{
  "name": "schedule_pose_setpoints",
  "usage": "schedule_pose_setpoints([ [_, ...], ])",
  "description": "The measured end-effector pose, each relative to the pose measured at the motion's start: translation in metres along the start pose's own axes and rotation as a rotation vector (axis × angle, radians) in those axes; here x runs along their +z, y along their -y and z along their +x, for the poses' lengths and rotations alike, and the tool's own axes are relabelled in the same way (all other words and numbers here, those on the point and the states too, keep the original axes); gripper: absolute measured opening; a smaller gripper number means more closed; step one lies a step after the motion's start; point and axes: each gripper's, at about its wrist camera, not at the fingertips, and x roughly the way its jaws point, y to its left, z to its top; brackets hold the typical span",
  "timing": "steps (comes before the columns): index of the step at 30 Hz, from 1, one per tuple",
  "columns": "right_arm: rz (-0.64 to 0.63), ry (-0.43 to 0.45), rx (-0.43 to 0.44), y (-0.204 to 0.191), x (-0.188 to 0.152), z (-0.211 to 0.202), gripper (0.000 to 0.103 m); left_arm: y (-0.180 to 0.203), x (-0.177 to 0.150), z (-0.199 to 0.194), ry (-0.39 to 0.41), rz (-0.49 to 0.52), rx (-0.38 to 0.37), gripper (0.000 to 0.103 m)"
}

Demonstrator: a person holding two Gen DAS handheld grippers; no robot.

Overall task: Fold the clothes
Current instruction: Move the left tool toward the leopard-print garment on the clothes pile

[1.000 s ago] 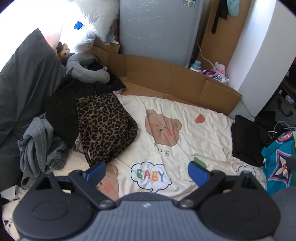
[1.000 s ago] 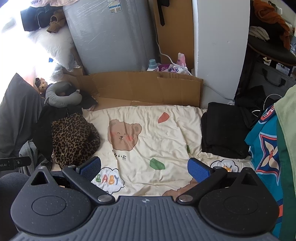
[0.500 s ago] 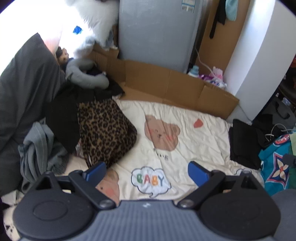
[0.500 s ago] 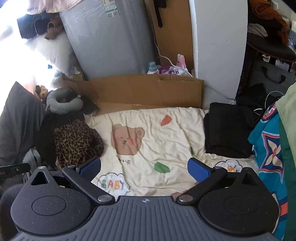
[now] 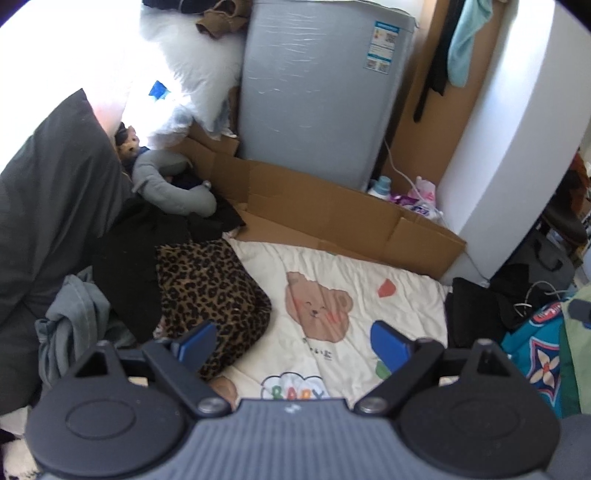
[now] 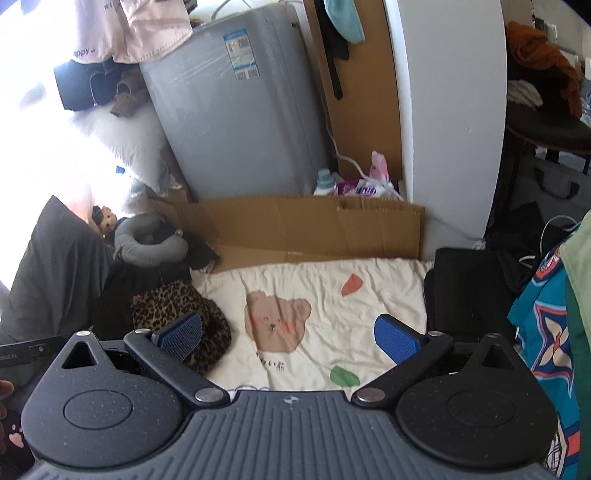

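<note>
Both the left hand-held gripper [image 5: 293, 341] and right hand-held gripper [image 6: 288, 334] hang spread wide, holding nothing, above the blanket [image 5: 351, 273]. Leopard-print clothes [image 5: 207, 284] lie heaped at its left edge, black folded clothes [image 6: 461, 291] at its right.

Cream blanket [image 5: 369, 269]: coloured letters "BABY" [image 5: 293, 391] in cloud print, partly hidden behind tool body in left wrist view. Small dark characters under bear print [image 6: 271, 363], too small to read. Pink garment [image 6: 110, 29] hanging top left: "...appy..". Grey appliance [image 6: 236, 122]: label sticker [image 6: 242, 55], print unreadable.
</note>
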Motion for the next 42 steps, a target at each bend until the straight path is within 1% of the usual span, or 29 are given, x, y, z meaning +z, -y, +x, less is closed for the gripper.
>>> schedule_pose_setpoints([
  [6, 0.018, 0.017, 0.021, -0.001, 0.01, -0.004, 0.103, -0.019, 0.011, -0.005, -0.003, -0.015, 0.003, 0.092],
  [10, -0.012, 0.014, 0.036, -0.008, 0.017, -0.001, 0.103, -0.037, 0.02, -0.006, 0.001, -0.072, -0.014, 0.092],
  [11, -0.018, 0.014, 0.04, -0.008, 0.018, 0.001, 0.103, -0.042, 0.022, -0.004, -0.002, -0.074, -0.017, 0.092],
  [13, -0.027, 0.009, 0.04, -0.01, 0.022, 0.008, 0.103, -0.047, 0.026, 0.0, -0.002, -0.067, -0.021, 0.088],
  [16, -0.034, 0.004, 0.041, -0.014, 0.028, 0.021, 0.103, -0.055, 0.03, 0.003, 0.014, -0.059, -0.015, 0.088],
  [18, -0.038, 0.003, 0.044, -0.017, 0.033, 0.029, 0.103, -0.062, 0.032, 0.008, 0.007, -0.081, -0.017, 0.088],
  [21, -0.047, 0.001, 0.044, -0.022, 0.042, 0.044, 0.103, -0.072, 0.037, 0.022, -0.005, -0.111, 0.006, 0.088],
  [25, -0.065, -0.009, 0.032, -0.03, 0.051, 0.071, 0.103, -0.076, 0.039, 0.04, 0.017, -0.087, 0.072, 0.087],
  [27, -0.08, -0.01, 0.015, -0.035, 0.054, 0.086, 0.103, -0.079, 0.039, 0.05, 0.021, -0.087, 0.079, 0.087],
  [32, -0.124, -0.001, -0.015, -0.041, 0.057, 0.118, 0.103, -0.085, 0.041, 0.079, -0.006, -0.087, 0.104, 0.087],
  [36, -0.102, -0.018, -0.024, -0.035, 0.061, 0.145, 0.103, -0.093, 0.043, 0.102, -0.014, -0.116, 0.103, 0.087],
  [39, -0.091, -0.036, -0.036, -0.031, 0.061, 0.168, 0.103, -0.099, 0.043, 0.121, -0.02, -0.131, 0.12, 0.087],
  [42, -0.092, -0.034, -0.039, -0.03, 0.06, 0.188, 0.103, -0.104, 0.043, 0.141, -0.029, -0.138, 0.11, 0.088],
])
